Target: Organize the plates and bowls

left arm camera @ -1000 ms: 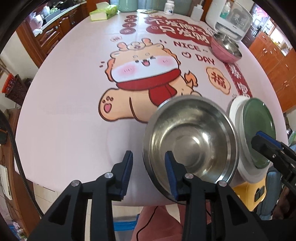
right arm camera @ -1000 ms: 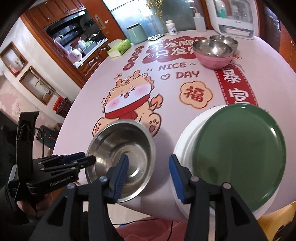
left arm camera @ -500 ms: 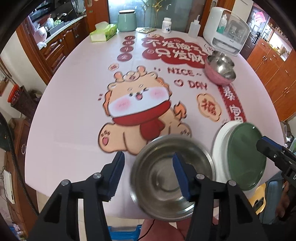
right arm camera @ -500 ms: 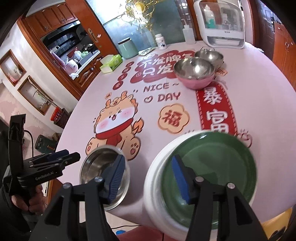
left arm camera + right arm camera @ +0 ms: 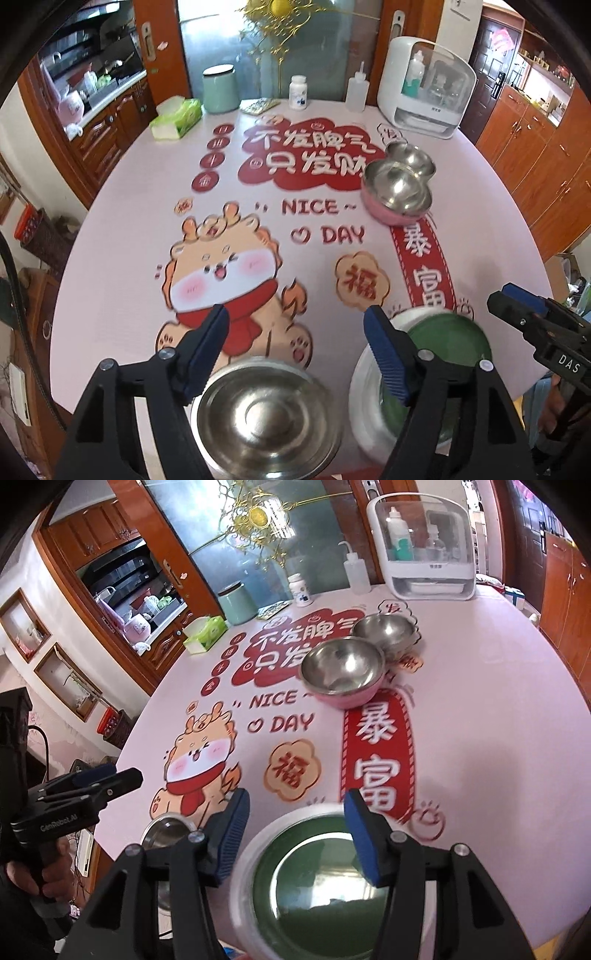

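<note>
A steel bowl [image 5: 266, 410] sits upright at the table's near edge, just below my left gripper [image 5: 297, 332]. Its jaws are opening and nothing is between them. To the right, a green plate [image 5: 447, 343] lies on a white plate [image 5: 364, 402]. In the right wrist view my right gripper [image 5: 297, 808] hangs open above the green plate [image 5: 317, 871] and the white plate [image 5: 247, 864], touching neither. The steel bowl [image 5: 168, 830] shows at lower left there. Far right on the table, a pink bowl [image 5: 388, 218] holds a steel bowl [image 5: 395, 184], and another steel bowl [image 5: 410, 158] stands behind it.
Along the round table's far edge stand a white sterilizer box [image 5: 424, 92], a squeeze bottle [image 5: 356, 92], a pill bottle [image 5: 298, 92], a green canister [image 5: 219, 88] and a tissue box [image 5: 177, 118]. Wooden cabinets surround the table. A hand holds the left gripper [image 5: 122, 775].
My left gripper let go of the steel bowl's rim, opened wider and pulled up and back. My right gripper drew up and back from the plate stack's rim.
</note>
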Demonstrator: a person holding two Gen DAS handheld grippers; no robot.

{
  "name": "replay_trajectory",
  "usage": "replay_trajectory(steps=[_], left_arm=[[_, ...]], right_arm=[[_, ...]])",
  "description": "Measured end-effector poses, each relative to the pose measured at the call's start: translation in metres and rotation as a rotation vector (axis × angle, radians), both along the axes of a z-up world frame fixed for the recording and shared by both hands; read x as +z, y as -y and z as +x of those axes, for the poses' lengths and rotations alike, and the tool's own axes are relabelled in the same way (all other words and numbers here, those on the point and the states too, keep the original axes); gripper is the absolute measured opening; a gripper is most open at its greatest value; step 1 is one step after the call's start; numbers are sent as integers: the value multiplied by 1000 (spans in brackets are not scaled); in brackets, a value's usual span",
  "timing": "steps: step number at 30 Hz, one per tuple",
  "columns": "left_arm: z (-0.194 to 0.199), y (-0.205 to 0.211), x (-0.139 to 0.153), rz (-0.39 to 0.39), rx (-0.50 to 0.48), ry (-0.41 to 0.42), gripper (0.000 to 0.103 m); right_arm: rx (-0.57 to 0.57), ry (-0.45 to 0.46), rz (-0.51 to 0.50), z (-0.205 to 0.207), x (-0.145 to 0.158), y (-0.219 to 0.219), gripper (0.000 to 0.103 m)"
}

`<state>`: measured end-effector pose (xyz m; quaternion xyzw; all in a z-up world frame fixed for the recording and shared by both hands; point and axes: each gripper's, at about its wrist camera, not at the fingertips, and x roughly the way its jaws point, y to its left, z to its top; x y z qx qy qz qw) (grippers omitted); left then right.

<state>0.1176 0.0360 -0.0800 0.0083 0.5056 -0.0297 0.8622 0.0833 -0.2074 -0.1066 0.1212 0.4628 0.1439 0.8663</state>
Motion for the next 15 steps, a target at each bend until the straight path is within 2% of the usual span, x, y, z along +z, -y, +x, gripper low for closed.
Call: replay_trajectory(steps=[11,15], left_arm=[[39,46,3,9,41,10,77],[60,54,2,-9,86,11,77]], right_arm=[[22,20,18,48,5,40,54],[42,32,23,68,5,47,60]])
